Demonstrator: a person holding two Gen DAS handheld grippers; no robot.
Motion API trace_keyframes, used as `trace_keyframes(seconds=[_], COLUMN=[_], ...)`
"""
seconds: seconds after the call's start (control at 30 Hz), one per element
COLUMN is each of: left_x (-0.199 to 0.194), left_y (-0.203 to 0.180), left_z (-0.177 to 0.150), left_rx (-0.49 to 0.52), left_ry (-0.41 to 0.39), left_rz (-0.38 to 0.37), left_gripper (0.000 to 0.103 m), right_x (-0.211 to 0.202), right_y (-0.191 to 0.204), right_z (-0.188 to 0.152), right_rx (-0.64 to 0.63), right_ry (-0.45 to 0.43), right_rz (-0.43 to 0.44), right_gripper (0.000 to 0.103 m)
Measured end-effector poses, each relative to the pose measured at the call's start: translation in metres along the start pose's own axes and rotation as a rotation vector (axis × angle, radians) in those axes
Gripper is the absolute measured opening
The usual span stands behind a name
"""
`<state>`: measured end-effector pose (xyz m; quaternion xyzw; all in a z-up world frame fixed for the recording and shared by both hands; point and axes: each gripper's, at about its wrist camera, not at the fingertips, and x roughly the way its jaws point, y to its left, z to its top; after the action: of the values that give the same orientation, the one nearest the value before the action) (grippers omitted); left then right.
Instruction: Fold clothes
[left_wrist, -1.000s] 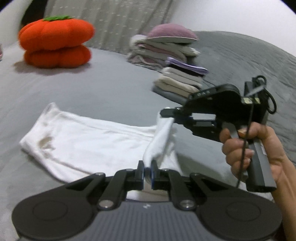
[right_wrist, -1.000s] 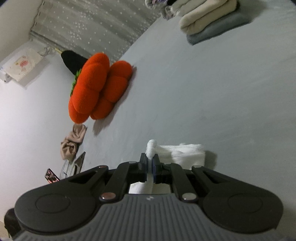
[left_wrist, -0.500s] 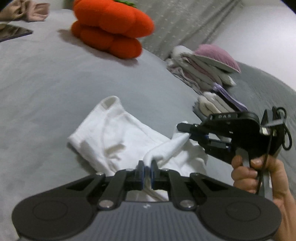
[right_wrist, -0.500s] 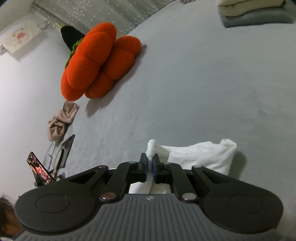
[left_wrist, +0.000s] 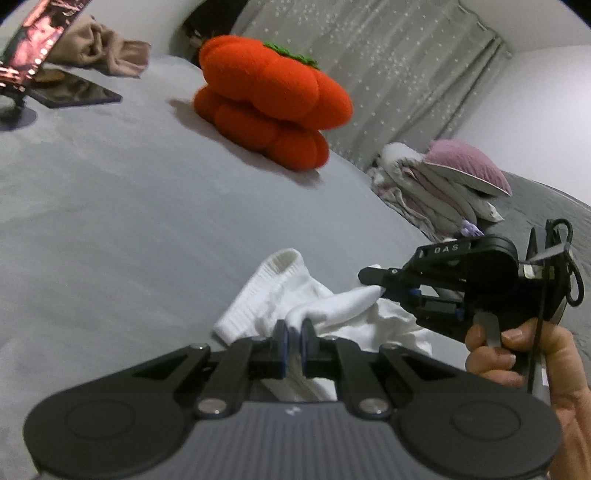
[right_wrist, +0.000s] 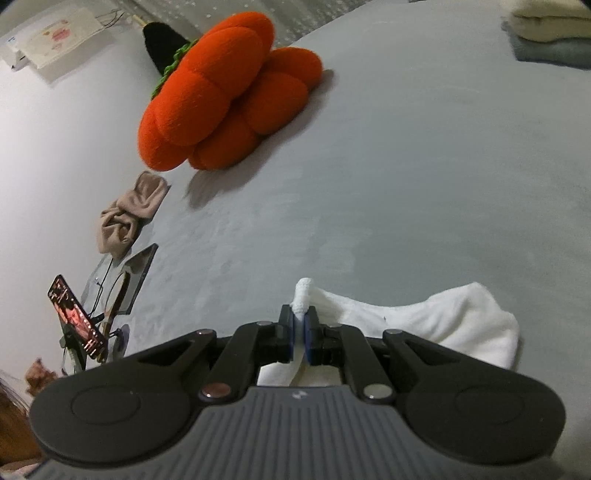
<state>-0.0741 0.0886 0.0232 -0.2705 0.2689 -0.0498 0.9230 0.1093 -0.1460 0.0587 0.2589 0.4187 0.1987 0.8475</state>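
Note:
A white garment (left_wrist: 266, 295) lies partly folded on the grey bed, with a ribbed hem at its far end. My left gripper (left_wrist: 293, 334) is shut on one raised corner of it. The right gripper (left_wrist: 373, 282), held in a hand at the right of the left wrist view, pinches the other corner, so a white band of cloth stretches between the two. In the right wrist view my right gripper (right_wrist: 300, 325) is shut on a ribbed edge of the white garment (right_wrist: 436, 325), which spreads to the right beneath it.
An orange pumpkin cushion (left_wrist: 269, 99) sits at the back. Stacks of folded clothes (left_wrist: 439, 192) stand to the right. A beige cloth (right_wrist: 129, 214), a tablet (right_wrist: 138, 273) and a phone on a stand (right_wrist: 75, 319) lie at the bed's left side. Grey bedding (right_wrist: 406, 166) stretches ahead.
Both grippers have carried the held corners across over the rest of the garment, which now lies shorter and doubled. Both views have rolled, and the cushion has shifted in each.

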Motion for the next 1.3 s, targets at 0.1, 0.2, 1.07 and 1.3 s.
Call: trace_keyframes(seconds=[0.1, 0.2, 1.07, 1.3], left_x=[-0.006, -0.012, 0.022, 0.088], left_y=[0.003, 0.005, -0.039, -0.051], left_z=[0.0, 0.0, 0.061, 0.052], left_rx=[0.0, 0.003, 0.423, 0.575], left_ry=[-0.012, -0.017, 0.012, 0.075], left_rz=[0.034, 0.067, -0.002, -0.06], left_gripper=[0.006, 0.007, 0.045, 0.008], right_x=[0.01, 0.023, -0.044, -0.017], right_y=[0.011, 0.021, -0.004, 0.008], right_z=[-0.001, -0.004, -0.035, -0.062], right_rx=[-0.017, -0.034, -0.209, -0.443], right_ry=[0.01, 0.02, -0.182, -0.211], right_rz=[0.014, 0.022, -0.054, -0.128], right_gripper=[0.008, 0.008, 0.045, 0.037])
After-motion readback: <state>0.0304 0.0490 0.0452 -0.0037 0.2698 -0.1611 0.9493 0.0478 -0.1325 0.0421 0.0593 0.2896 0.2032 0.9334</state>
